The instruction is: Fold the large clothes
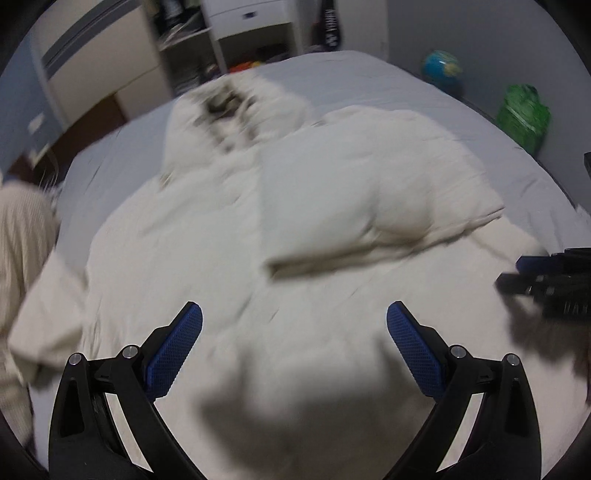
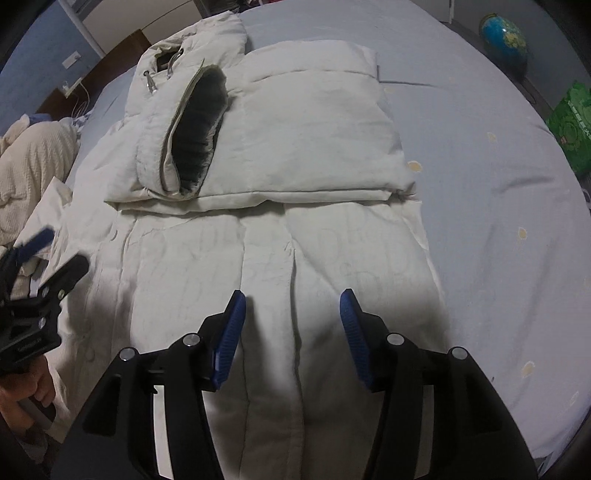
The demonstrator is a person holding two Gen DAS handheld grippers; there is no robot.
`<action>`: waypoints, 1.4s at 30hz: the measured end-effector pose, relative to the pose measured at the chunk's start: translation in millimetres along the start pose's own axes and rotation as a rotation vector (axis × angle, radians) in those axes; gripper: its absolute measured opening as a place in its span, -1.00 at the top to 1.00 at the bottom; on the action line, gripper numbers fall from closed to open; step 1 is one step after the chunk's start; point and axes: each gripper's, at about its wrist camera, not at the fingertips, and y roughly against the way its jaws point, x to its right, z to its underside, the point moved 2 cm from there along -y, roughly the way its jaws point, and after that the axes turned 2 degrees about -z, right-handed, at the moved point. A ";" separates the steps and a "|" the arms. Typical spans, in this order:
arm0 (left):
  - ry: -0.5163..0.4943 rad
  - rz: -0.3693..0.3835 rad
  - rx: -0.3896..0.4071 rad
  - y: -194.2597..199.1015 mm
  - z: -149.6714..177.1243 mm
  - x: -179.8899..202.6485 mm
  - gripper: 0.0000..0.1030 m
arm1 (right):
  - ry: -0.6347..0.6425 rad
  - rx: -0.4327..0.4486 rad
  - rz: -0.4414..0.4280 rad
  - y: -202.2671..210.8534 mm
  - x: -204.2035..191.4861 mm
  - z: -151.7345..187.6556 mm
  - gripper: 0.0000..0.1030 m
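A large cream padded coat [image 2: 314, 147] lies spread on the bed, its hood [image 2: 192, 122] with dark lining turned over near the top left. A folded panel lies across its upper half. In the blurred left wrist view the same coat [image 1: 258, 229] fills the middle. My right gripper [image 2: 292, 295] hovers open over the coat's lower half at the centre seam, with nothing pinched. My left gripper [image 1: 294, 310] stands wide open above the coat, empty. It also shows at the coat's left edge [image 2: 59, 251]. The right gripper [image 1: 546, 280] enters at the right edge.
The bed sheet [image 2: 498, 229] is pale blue with small spots. A cream knit garment [image 2: 29, 162] lies at the left bed edge. A globe [image 2: 502, 35] and a green bag [image 2: 570, 129] stand beyond the far right edge. White shelves [image 1: 251, 22] stand behind the bed.
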 end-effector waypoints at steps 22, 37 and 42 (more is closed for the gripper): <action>0.078 0.140 0.094 -7.5 -69.2 11.6 0.66 | -0.128 0.071 0.049 8.5 23.2 0.4 0.04; 0.406 0.038 0.187 49.4 -55.1 -157.9 1.00 | -0.130 0.074 0.039 9.3 24.6 -0.8 0.03; 0.542 0.079 0.049 11.0 -12.6 -191.7 0.73 | -0.126 0.073 0.045 9.0 23.8 -0.7 0.03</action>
